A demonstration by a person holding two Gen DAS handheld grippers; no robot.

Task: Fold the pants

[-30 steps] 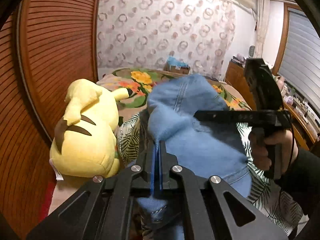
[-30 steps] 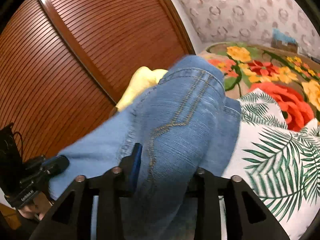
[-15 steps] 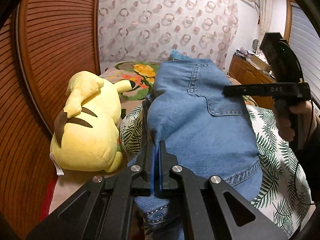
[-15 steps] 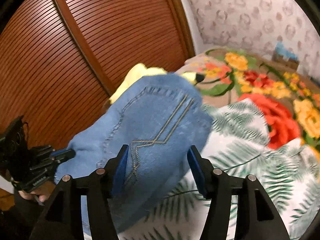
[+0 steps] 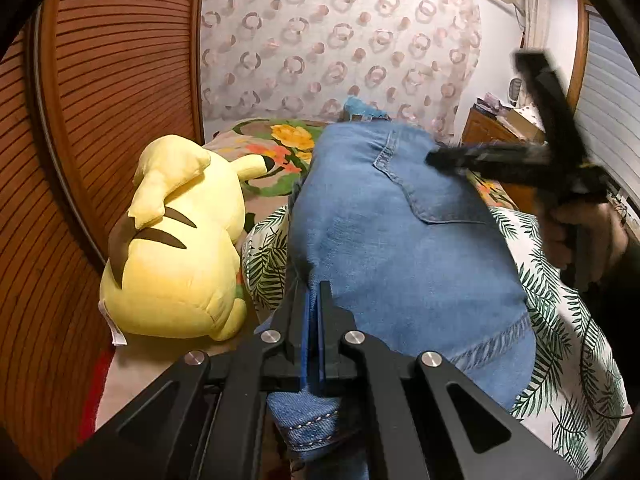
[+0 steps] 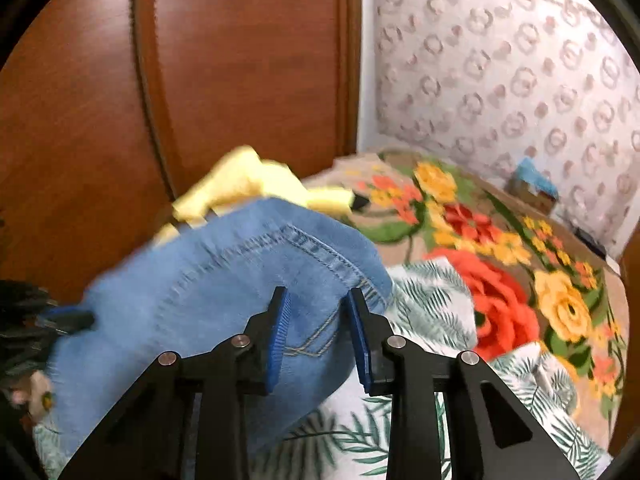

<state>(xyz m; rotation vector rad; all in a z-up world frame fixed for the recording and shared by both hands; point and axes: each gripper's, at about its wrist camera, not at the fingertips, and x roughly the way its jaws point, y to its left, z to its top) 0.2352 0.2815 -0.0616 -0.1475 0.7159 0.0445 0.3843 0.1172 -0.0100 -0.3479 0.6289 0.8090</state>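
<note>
Between the left gripper's (image 5: 313, 320) clenched fingers the jeans (image 5: 400, 240) are pinched, yet the right gripper's (image 6: 318, 336) closing fingers grasp nothing, so the fold may sag.

One pair of jeans (image 5: 400, 248), one yellow plush toy (image 5: 176, 240), two grippers: left gripper (image 5: 313, 300), right gripper (image 6: 318, 320).
</note>
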